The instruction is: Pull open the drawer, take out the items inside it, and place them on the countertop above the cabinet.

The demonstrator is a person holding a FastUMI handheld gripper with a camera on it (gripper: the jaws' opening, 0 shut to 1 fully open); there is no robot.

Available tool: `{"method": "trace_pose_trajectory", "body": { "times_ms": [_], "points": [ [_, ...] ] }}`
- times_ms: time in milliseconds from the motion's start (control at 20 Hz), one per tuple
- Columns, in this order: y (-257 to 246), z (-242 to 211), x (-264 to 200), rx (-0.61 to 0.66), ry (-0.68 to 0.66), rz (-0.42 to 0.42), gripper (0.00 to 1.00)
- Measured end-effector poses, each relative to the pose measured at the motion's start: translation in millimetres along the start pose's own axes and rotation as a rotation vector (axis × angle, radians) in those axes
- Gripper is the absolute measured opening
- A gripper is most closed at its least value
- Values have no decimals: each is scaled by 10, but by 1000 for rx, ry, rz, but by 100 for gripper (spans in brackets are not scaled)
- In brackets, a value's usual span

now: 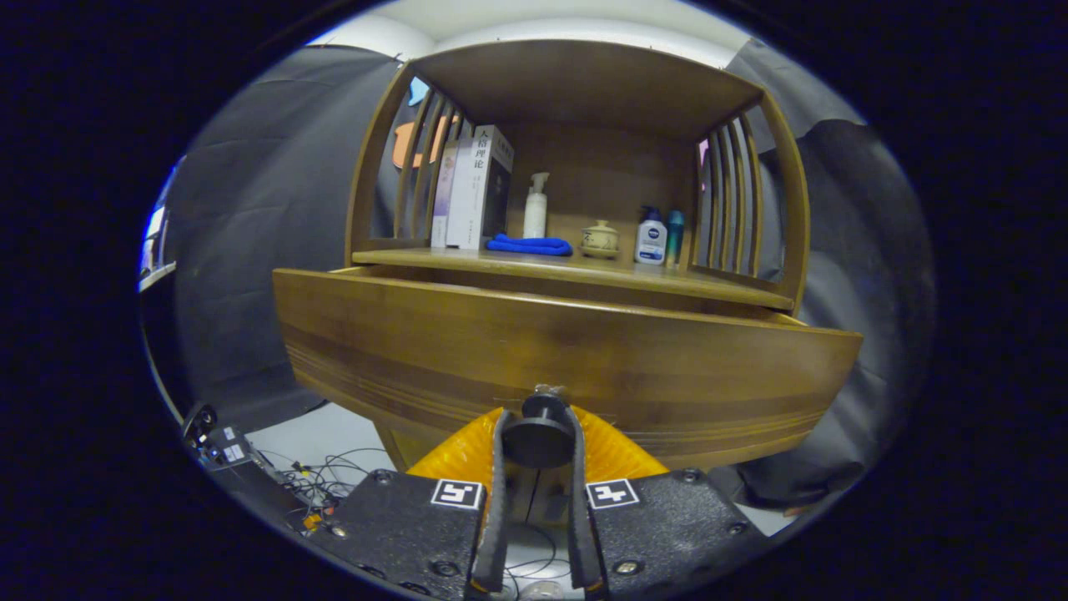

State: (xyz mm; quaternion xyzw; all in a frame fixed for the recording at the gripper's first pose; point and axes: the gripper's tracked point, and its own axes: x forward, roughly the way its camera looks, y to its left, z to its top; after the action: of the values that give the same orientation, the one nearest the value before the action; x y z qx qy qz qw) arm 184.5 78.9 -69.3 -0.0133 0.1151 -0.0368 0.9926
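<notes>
So the gripper (pixel 538 434) has its two fingers closed in on the round dark knob (pixel 536 436) of the drawer (pixel 567 359), one finger pressing on each side of it, so it's clamped right on that knob. The knob sits dead between the fingertips, low on the middle of the drawer front.

The drawer itself is out of the cabinet a good way; its wooden front hangs forward of the countertop (pixel 584 269) and you can see a gap between the two along the top edge. From this angle I can't see into the drawer at all, so no idea what's in there.

Up on the countertop, under the slatted wooden hutch (pixel 584 92), here's the count:
- three books (pixel 476 188) standing upright together on the left
- one blue cloth (pixel 531 245) folded just beside them
- one white pump bottle (pixel 536 207) behind the cloth
- one small lidded ceramic pot (pixel 600 239) in the middle
- one white bottle with a blue cap (pixel 650 237), and one slim teal bottle (pixel 674 236) touching or nearly touching it on the right

Down on the floor to the left there's a tangle of cables (pixel 321 480) and a black box (pixel 219 446).
</notes>
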Motion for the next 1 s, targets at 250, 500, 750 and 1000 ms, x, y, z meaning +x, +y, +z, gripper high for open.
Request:
{"method": "trace_pose_trajectory", "body": {
  "times_ms": [250, 500, 750, 1000],
  "points": [
    [2, -86, -282, 22, -5, 7, 32],
    [50, -233, -438, 20, 6, 16, 32],
    [40, -208, -440, 6, -7, 4, 32],
    [25, 39, -550, -13, -90, 6, 69]
  ]
}}
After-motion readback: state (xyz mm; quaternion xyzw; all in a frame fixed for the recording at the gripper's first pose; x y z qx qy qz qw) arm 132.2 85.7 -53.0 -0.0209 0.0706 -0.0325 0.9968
